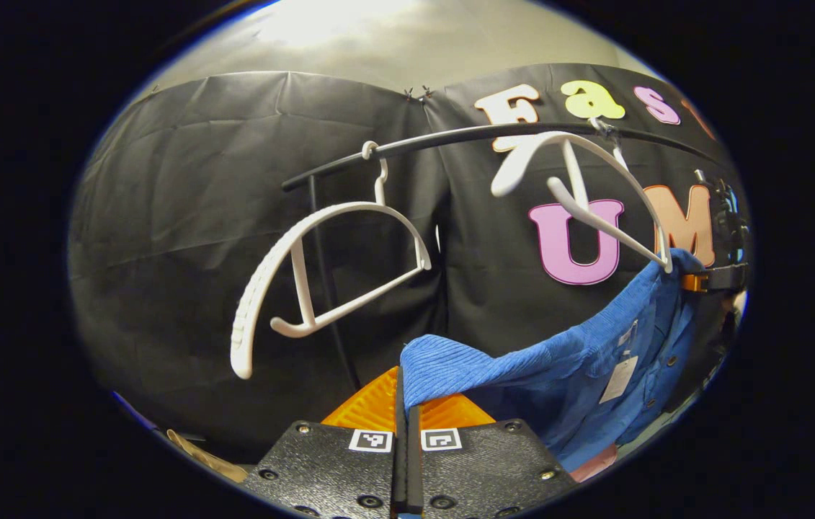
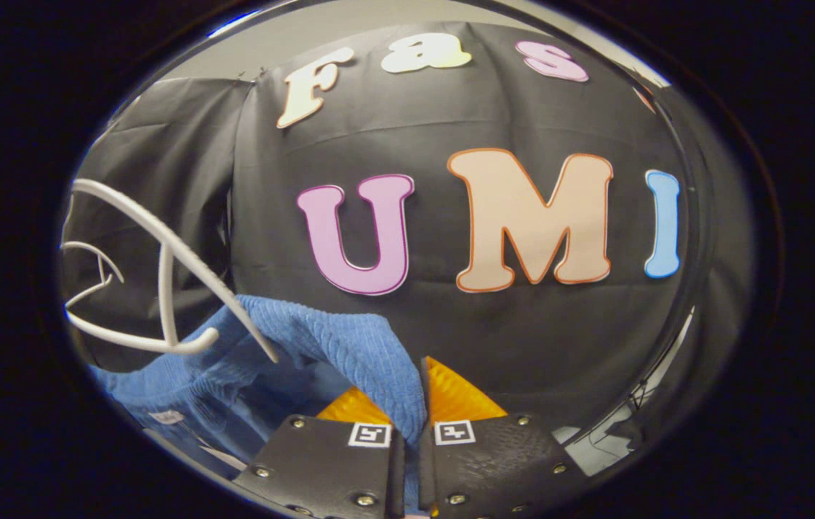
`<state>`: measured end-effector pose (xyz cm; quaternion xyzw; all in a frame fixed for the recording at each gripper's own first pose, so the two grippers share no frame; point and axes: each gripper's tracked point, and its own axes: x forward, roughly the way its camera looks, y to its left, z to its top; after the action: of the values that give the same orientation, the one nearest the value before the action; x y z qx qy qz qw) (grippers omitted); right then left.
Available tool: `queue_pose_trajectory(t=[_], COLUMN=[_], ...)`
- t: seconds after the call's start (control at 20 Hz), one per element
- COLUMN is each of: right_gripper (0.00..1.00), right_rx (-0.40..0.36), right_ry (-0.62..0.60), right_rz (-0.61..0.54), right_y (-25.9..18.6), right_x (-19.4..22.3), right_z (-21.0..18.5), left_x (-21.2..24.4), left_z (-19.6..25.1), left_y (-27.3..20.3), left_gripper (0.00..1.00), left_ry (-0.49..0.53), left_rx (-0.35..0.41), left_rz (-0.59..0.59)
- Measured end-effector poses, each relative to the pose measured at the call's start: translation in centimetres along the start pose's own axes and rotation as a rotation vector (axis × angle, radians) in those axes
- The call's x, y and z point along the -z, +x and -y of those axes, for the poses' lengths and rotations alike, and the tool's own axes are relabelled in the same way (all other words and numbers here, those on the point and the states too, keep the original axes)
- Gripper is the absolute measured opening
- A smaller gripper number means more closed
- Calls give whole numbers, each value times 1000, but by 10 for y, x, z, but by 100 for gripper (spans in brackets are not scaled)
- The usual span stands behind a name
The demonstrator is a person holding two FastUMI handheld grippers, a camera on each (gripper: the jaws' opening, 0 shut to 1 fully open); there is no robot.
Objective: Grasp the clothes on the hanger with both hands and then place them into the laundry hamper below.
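Left gripper view: my left tool (image 1: 405, 407) is closed tight on one corner of the blue garment (image 1: 522, 375), both fingers pinching the ribbed cloth right at the tips. From there the garment stretches away toward 2 o'clock, up to the far end of a white hanger (image 1: 580, 194) on the black rail (image 1: 465, 135), where my right tool (image 1: 710, 277) meets it at about 3 o'clock. A second, bare white hanger (image 1: 321, 281) hangs at 10 o'clock, apart from the cloth.

Right gripper view: my right tool (image 2: 421, 404) is likewise clamped shut on a fold of the blue garment (image 2: 349, 346), which runs off toward 9 o'clock. The white hanger (image 2: 169, 259) lies at 9 to 10 o'clock, and one arm tip seems to rest on the cloth.

So the garment's long axis spans between my two tools, held at both ends, nearly off the hanger. I judge that the coming move is straight down, both ends together; I cannot see the hamper from here.
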<state>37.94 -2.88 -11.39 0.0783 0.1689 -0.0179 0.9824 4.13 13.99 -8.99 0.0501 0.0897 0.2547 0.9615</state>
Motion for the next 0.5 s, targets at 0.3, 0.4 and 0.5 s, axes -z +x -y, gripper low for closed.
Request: queue_pose_trajectory(t=[0.3,0.4,0.5], right_gripper=[8,8,8], right_rx=[31,26,13], right_ry=[-15,-43,-62], right_rz=[-49,-62,-82], right_y=[-7,-25,-40], right_x=[31,51,69], right_z=[22,25,25], left_x=[24,28,32], left_z=[17,28,38], left_y=[-8,-8,-8], left_gripper=[0,0,1], left_ry=[9,18,38], left_rx=[56,75,103], left_rz=[-43,-48,-51])
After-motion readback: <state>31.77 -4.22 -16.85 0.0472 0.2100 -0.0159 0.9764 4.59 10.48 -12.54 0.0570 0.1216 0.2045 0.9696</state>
